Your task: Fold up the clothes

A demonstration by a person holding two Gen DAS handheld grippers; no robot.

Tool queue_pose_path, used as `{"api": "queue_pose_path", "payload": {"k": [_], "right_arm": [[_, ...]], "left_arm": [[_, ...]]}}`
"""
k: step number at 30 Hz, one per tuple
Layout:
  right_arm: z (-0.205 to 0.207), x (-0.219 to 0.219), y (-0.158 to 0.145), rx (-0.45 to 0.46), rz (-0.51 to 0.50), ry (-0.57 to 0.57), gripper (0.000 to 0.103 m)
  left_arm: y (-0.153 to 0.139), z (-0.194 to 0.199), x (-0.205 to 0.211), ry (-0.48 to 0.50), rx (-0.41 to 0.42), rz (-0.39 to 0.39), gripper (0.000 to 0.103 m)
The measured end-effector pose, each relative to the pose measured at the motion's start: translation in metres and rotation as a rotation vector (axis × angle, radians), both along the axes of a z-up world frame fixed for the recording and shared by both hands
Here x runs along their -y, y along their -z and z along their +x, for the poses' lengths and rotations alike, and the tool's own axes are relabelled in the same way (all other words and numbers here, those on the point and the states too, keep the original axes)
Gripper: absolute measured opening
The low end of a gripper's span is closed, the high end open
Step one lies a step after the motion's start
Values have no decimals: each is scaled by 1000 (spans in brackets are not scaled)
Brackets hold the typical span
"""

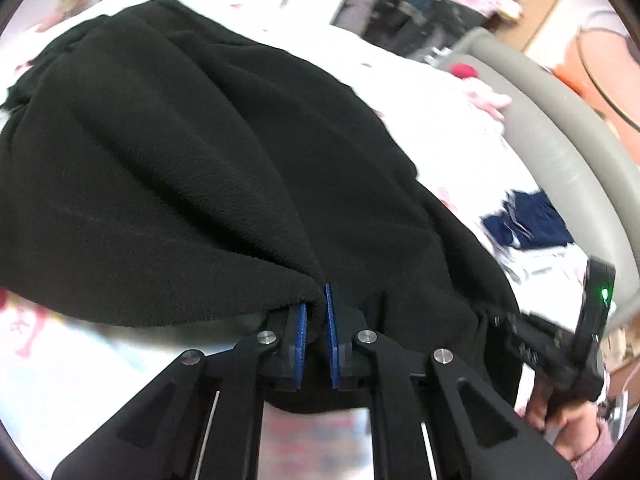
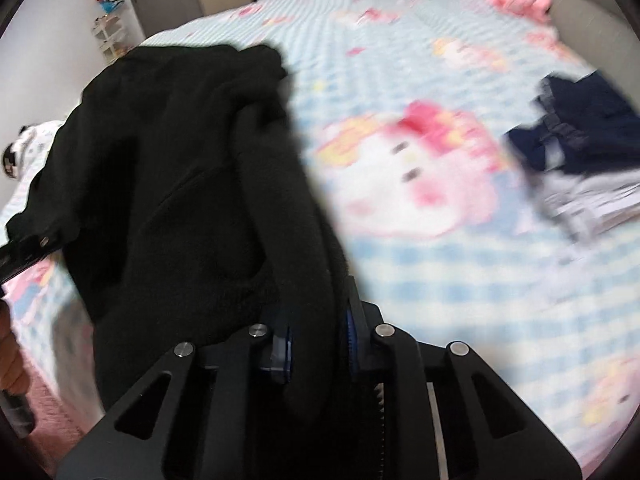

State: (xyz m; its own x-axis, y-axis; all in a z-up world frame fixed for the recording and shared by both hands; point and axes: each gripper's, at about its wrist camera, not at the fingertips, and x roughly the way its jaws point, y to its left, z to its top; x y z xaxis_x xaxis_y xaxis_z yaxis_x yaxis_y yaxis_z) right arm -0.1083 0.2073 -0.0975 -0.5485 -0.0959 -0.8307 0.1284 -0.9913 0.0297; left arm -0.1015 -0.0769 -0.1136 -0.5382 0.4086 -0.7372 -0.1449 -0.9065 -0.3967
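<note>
Gripping a black fleece (image 1: pixel 192 168) at two points along its edge, we hold it over a bed (image 2: pixel 440 280) covered with a blue-checked cartoon sheet.

Left gripper (image 1: pixel 316 336): in its own view, at lower centre, the two blue pads (image 1: pixel 330 332) are drawn close together with a pinch of the fleece's hem clamped between them. The fabric spreads from that pinch across the upper left and centre of the frame in broad folds.

Right gripper (image 2: pixel 316 344): in its own view, at lower centre, a thick roll of the same fleece passes between the blue pads (image 2: pixel 349 336), which press on it from both sides. The rest of the garment hangs toward the upper left of that frame.

In the left view we see the right gripper's body at the lower right edge, with a green light, touching the fleece's edge. A hand (image 1: pixel 568 412) holds it from below.

A stack of clothes (image 2: pixel 580 168), navy on top and grey beneath, lies on the bed at the right of the right view, well apart from the fleece. Pink items (image 2: pixel 516 0) sit at the upper right, near the grey bed frame (image 1: pixel 568 152).
</note>
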Motion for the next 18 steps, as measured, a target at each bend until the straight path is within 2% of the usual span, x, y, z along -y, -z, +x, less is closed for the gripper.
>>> {"api": "queue_pose_path", "payload": {"k": [4, 7, 9, 10, 13, 15, 17, 18], "right_arm": [[14, -24, -26, -79, 46, 45, 17], [16, -35, -52, -138, 24, 86, 17], [7, -41, -69, -178, 16, 108, 17], [0, -46, -76, -191, 12, 121, 17], [1, -68, -92, -222, 19, 164, 17], [4, -85, -94, -226, 45, 213, 18], [-1, -97, -84, -174, 54, 230, 18], [-2, -101, -77, -141, 26, 227, 20]], "left_arm": [[2, 6, -34, 51, 37, 17, 9], [2, 23, -68, 137, 51, 34, 9], [-6, 33, -89, 221, 61, 81, 2], [-10, 38, -101, 263, 64, 101, 2], [-25, 58, -130, 321, -3, 25, 3], [-28, 60, -129, 286, -22, -22, 5], [-22, 52, -113, 258, 8, -11, 22], [-17, 47, -101, 221, 29, -15, 47]]}}
